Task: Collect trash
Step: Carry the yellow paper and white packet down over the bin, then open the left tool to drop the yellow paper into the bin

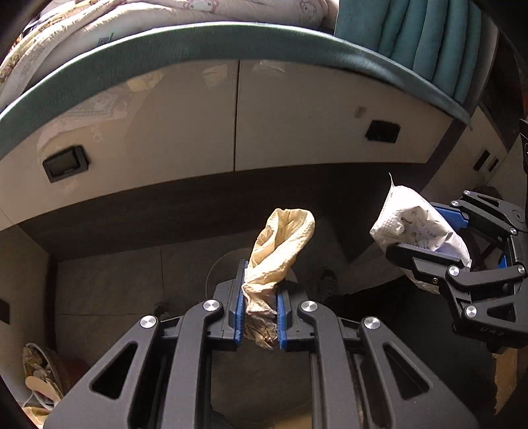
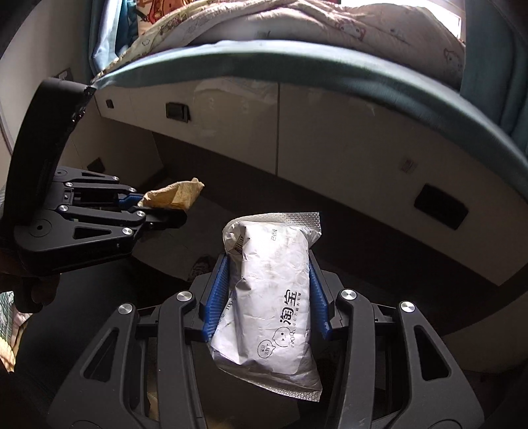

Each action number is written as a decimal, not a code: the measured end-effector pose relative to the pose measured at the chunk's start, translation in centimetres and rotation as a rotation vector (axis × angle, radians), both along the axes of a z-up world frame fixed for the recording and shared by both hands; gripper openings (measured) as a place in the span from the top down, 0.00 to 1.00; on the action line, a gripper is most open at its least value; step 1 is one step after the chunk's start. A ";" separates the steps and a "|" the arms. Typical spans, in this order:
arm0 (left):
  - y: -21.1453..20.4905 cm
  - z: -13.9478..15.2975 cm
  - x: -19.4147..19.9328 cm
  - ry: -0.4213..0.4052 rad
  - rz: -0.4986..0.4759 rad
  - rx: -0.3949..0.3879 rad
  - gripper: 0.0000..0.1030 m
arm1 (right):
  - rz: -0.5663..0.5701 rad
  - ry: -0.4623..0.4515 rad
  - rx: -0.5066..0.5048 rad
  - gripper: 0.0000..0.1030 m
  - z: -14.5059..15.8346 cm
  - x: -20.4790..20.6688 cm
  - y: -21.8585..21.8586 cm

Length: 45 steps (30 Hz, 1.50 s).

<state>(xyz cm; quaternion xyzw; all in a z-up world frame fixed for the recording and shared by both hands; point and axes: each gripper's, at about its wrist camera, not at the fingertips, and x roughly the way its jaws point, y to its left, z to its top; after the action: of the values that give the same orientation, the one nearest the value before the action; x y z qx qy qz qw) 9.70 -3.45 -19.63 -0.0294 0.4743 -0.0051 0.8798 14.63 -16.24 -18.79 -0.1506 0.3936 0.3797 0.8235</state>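
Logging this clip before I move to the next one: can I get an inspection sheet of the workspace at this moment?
Surface: grey tiled floor below, partly shadowed.
Job's things: crumpled yellowish paper; white printed mailer bag.
Clutter: bowl of scraps at lower left on the floor.
Grippers: left gripper shut on the paper; right gripper shut on the bag, both held in the air.
Cables: nothing seen.
Surroundings: bed base with drawers, patterned quilt on top.
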 end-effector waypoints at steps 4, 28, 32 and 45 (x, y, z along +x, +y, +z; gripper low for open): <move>0.7 -3.1 0.4 0.043 0.024 -0.009 0.87 | 0.003 0.044 -0.031 0.59 -3.9 0.4 1.0; 2.9 -19.9 7.2 0.258 0.036 -0.096 0.87 | 0.028 0.181 -0.209 0.59 -18.2 6.9 5.9; 3.5 -21.9 8.6 0.298 0.034 -0.122 0.87 | 0.020 0.215 -0.248 0.59 -20.6 8.2 6.0; 2.6 -26.4 11.9 0.377 -0.008 -0.108 0.84 | 0.020 0.291 -0.264 0.59 -23.3 10.3 6.1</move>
<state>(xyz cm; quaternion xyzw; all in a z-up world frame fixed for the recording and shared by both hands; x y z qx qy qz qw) 21.57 -0.83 -46.06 -0.0749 0.6297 -0.0284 0.7727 24.91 -10.13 -42.07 -0.2048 0.5536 0.3508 0.7270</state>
